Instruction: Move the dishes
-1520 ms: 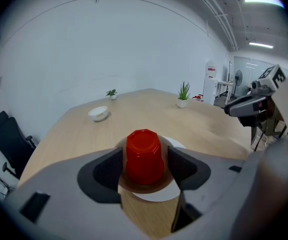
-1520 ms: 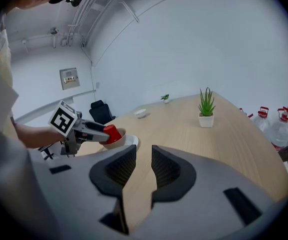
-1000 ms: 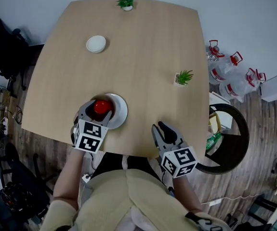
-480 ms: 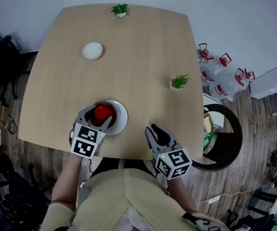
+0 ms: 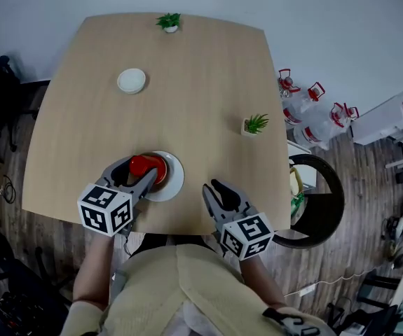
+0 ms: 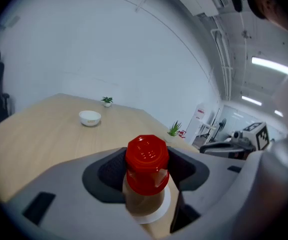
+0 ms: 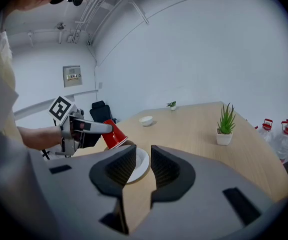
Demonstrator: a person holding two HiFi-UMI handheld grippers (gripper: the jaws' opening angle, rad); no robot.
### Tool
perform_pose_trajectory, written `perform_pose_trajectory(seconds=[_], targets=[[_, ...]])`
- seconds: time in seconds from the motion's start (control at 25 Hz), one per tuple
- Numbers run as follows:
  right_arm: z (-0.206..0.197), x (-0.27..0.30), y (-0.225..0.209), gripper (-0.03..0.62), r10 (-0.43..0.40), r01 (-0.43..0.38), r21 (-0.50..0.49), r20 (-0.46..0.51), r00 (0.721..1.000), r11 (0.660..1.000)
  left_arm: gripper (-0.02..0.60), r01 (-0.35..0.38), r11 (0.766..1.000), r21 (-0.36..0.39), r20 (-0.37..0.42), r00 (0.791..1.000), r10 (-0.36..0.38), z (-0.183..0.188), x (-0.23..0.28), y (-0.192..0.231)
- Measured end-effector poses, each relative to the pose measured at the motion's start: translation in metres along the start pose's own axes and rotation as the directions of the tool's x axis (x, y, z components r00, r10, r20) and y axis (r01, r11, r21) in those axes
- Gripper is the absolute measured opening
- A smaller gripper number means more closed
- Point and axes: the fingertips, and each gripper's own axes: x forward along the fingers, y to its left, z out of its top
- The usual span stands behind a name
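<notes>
Left gripper [image 5: 132,175]: fingers pinch red-capped container [image 6: 146,160] between pads, at cap and upper body. Container tilted, base low over white plate [image 5: 172,181], contact unclear. Right gripper [image 5: 217,193]: fingers narrowly apart, nothing between, plate beyond tips. Judgement: firm squeeze, level container, lift clear of rim — tilt invites slip.

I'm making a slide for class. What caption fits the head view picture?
From above: left gripper holds a red cup over a white plate; right gripper sits open and empty nearby.

The left gripper [image 5: 137,172] is clamping a red-capped bottle [image 6: 146,159]; the right gripper [image 5: 216,190] is hovering, jaws slightly apart, empty.
</notes>
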Motion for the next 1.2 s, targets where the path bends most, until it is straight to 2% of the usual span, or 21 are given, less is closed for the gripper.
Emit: perform_pose_trajectory(seconds=[0.08, 0.2, 0.32, 0.48, 0.64, 0.8, 0.88, 1.04, 1.2], targets=[[0.005, 0.001, 0.002, 0.089, 0.007, -0.007, -0.012, 0.008, 1.000, 1.000, 0.249, 0.041, 0.994, -0.098, 0.041, 0.998, -0.037, 0.006, -0.005, 0.000], [0.014, 0.003, 0.004, 0.089, 0.018, -0.018, -0.037, 0.017, 1.000, 0.999, 0.249, 0.113, 0.965, -0.238, 0.113, 0.990, -0.088, 0.015, -0.012, 0.001], [0.021, 0.005, 0.007, 0.089, 0.030, -0.029, -0.056, 0.025, 0.999, 0.998, 0.247, 0.183, 0.913, -0.364, 0.183, 0.975, -0.123, 0.023, -0.021, 0.005], [0.029, 0.008, 0.010, 0.089, 0.054, -0.051, -0.084, 0.030, 0.998, 0.995, 0.247, 0.259, 0.824, -0.503, 0.243, 0.958, -0.153, 0.027, -0.029, 0.008], [0.036, 0.012, 0.017, 0.089, 0.093, -0.088, -0.125, 0.032, 0.995, 0.988, 0.247, 0.317, 0.749, -0.582, 0.275, 0.943, -0.185, 0.022, -0.034, 0.011], [0.045, 0.015, 0.025, 0.089, 0.135, -0.126, -0.178, 0.037, 0.990, 0.976, 0.247, 0.375, 0.656, -0.655, 0.313, 0.925, -0.216, 0.020, -0.038, 0.006], [0.048, 0.016, 0.029, 0.088, 0.155, -0.144, -0.208, 0.037, 0.987, 0.967, 0.247, 0.402, 0.619, -0.675, 0.332, 0.914, -0.232, 0.021, -0.040, 0.005], [0.057, 0.018, 0.041, 0.089, 0.230, -0.214, -0.267, 0.031, 0.973, 0.940, 0.247, 0.438, 0.558, -0.705, 0.348, 0.899, -0.265, 0.020, -0.043, 0.000], [0.061, 0.022, 0.058, 0.089, 0.307, -0.287, -0.364, -0.003, 0.952, 0.886, 0.247, 0.454, 0.508, -0.732, 0.352, 0.890, -0.289, 0.016, -0.043, -0.005]])
